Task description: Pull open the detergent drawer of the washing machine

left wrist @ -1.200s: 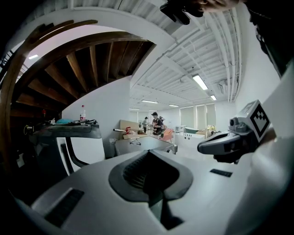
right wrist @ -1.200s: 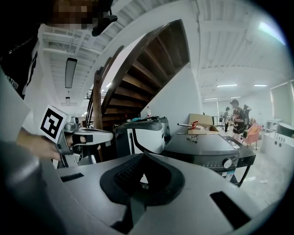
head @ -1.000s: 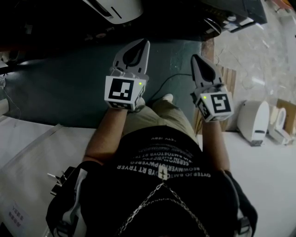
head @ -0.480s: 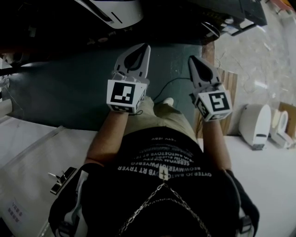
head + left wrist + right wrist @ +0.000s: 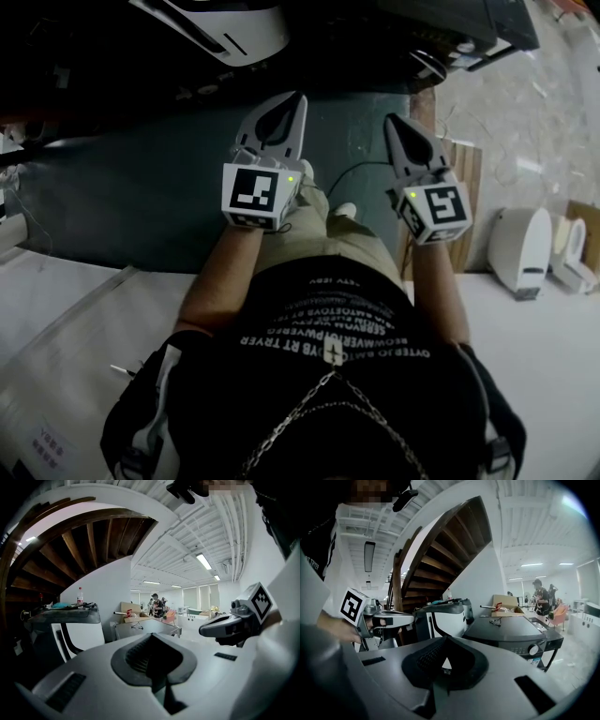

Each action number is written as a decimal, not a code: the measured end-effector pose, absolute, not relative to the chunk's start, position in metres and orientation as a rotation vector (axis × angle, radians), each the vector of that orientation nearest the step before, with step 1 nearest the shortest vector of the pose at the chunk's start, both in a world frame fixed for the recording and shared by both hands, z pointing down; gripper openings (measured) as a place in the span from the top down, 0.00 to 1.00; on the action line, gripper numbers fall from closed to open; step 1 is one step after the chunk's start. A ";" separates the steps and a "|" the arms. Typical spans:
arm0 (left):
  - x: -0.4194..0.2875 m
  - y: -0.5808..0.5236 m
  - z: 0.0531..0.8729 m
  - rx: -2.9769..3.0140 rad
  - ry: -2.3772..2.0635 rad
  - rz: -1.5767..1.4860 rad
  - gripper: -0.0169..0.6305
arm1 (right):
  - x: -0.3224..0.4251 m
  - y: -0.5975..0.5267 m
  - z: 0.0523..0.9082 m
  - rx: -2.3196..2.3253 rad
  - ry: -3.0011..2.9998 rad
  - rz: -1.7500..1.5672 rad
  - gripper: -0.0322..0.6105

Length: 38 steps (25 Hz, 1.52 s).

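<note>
Both grippers hang in the air before the person, well short of the machines. My left gripper (image 5: 284, 101) is shut with nothing in it, and my right gripper (image 5: 397, 124) beside it is also shut and empty. A dark washing machine (image 5: 506, 629) with a round knob (image 5: 533, 649) on its front panel stands ahead to the right. A white and black machine (image 5: 439, 619) stands left of it. The same two show at the head view's top as the white machine (image 5: 234, 23) and the dark machine (image 5: 469, 28). I cannot make out a detergent drawer.
A wooden staircase (image 5: 450, 550) rises behind the machines. A cardboard box (image 5: 506, 603) sits past the dark machine, and people stand far back in the room (image 5: 541, 597). A dark green floor mat (image 5: 141, 187) lies under the grippers, and white housings (image 5: 520, 246) lie at the right.
Both grippers have stayed shut and almost still; the left one has drifted slightly right in the head view. Nothing was touched.
</note>
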<state>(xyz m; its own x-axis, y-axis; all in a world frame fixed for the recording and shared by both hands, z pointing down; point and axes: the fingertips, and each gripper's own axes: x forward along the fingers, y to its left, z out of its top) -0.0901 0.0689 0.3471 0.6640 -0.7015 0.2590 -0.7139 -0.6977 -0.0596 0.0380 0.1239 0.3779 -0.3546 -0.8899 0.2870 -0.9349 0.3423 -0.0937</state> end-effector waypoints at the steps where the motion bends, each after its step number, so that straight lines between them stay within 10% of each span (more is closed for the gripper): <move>1: -0.090 0.062 0.347 2.820 -1.201 0.388 0.97 | 0.037 0.118 0.378 1.668 -2.413 0.360 0.95; 38: -0.089 -0.126 0.372 2.867 -0.944 0.427 0.97 | 0.022 -0.052 0.382 1.803 -2.253 0.413 0.95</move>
